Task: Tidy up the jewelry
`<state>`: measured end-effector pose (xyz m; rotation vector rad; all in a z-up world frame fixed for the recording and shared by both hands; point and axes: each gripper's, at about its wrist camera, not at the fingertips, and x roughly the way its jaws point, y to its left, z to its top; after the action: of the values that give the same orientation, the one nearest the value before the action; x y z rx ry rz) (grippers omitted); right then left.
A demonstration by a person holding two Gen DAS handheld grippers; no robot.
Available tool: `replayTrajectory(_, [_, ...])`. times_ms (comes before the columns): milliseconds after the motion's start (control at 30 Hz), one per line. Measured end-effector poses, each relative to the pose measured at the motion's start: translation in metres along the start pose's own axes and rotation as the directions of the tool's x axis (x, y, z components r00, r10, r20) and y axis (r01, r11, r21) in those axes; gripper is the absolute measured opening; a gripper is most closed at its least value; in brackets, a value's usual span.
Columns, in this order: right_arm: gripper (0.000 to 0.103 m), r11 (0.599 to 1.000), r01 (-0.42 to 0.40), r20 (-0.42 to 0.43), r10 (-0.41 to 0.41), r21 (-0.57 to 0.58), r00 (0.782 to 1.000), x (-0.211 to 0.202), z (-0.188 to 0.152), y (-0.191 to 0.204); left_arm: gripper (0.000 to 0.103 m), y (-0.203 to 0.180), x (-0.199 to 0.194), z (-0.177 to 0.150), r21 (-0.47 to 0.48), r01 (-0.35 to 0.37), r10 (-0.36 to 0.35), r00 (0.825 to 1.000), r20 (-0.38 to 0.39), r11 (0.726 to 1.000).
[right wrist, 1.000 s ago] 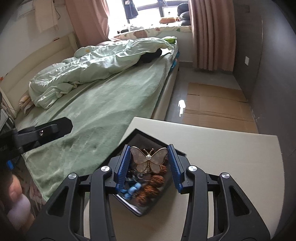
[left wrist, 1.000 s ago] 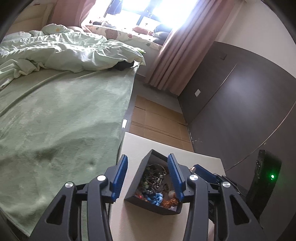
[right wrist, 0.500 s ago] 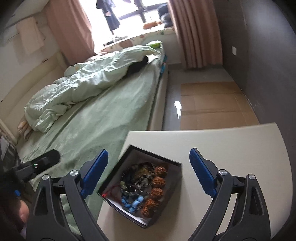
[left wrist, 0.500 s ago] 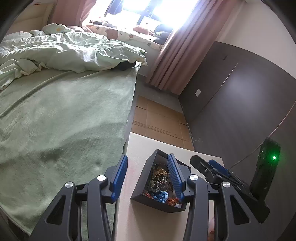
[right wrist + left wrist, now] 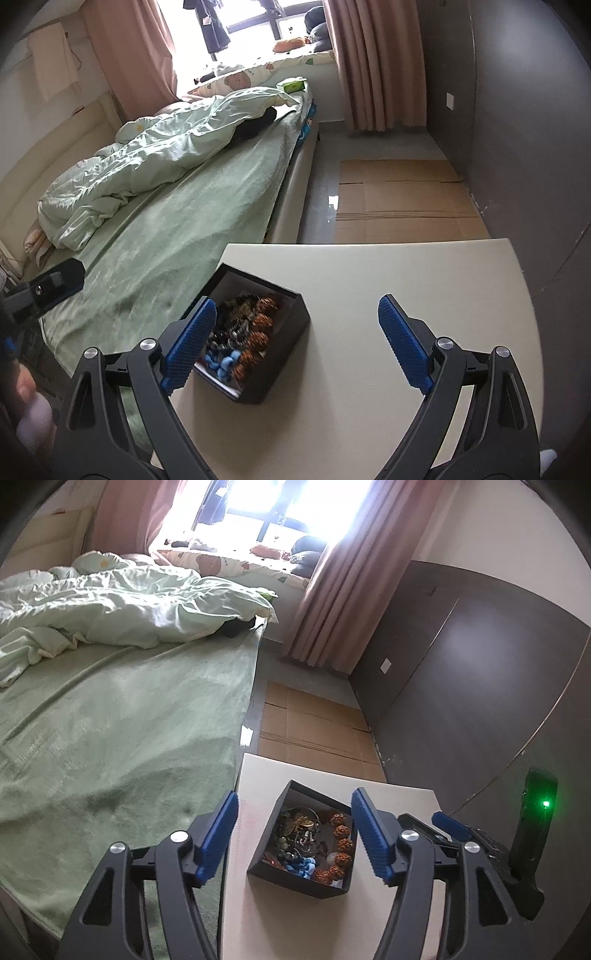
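Black jewelry box full, both grippers empty

Black jewelry box (image 5: pixel 301 849) sits on the cream counter (image 5: pixel 406 280), near the counter's bed-side edge, one corner turned toward the far end. It is open-topped and holds a loose heap: brown beaded strands (image 5: pixel 258 325) along one wall, blue beads (image 5: pixel 301 866) toward the near corner, a dark tangle of metal pieces in the middle. Individual items in the tangle are too small to name.

Left gripper (image 5: pixel 293 834): blue pads spread, nothing between them. In its own view the pads frame the box, the right pad overlapping the box's right wall; contact cannot be confirmed.

Right gripper (image 5: pixel 297 341): pads spread wide, nothing held. It hangs above the counter to the right of the box, its left pad in front of the box's near-left wall.

Judgement: no jewelry lies loose on the visible counter, so the collecting step looks finished. Both grippers standing open near the box suits either a release or a check of the contents.

Surface: smooth, matte, bare apart from the box. Beyond the box, flattened cardboard (image 5: pixel 399 192) covers the floor. A bed with a green blanket (image 5: pixel 122 731) runs left of the box, with a rumpled pale duvet; pink curtains and a bright window stand at the far end, and a dark panelled wall on the right.
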<state>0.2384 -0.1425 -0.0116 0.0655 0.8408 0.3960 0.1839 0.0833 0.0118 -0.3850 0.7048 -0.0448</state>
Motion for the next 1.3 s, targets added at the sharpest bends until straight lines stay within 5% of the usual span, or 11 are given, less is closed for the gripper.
replayTrajectory(233, [0.093,1.0,0.001,-0.02,0.0,0.023,1.0,-0.027,-0.006,-0.02,0.094,-0.025,-0.017,-0.006,0.062,-0.025,0.023,0.999,0.03,0.998])
replayTrajectory(867, [0.098,0.993,0.017,0.06,-0.024,0.12,0.998,-0.129,-0.03,-0.06,0.095,-0.075,-0.077,-0.063,0.192,-0.074,0.053,0.992,0.111,0.979])
replayTrajectory(1300, [0.098,0.992,-0.018,0.076,0.008,0.127,0.997,-0.169,-0.074,-0.069,0.095,-0.091,-0.117,-0.103,0.254,-0.054,0.013,0.987,0.158,0.966])
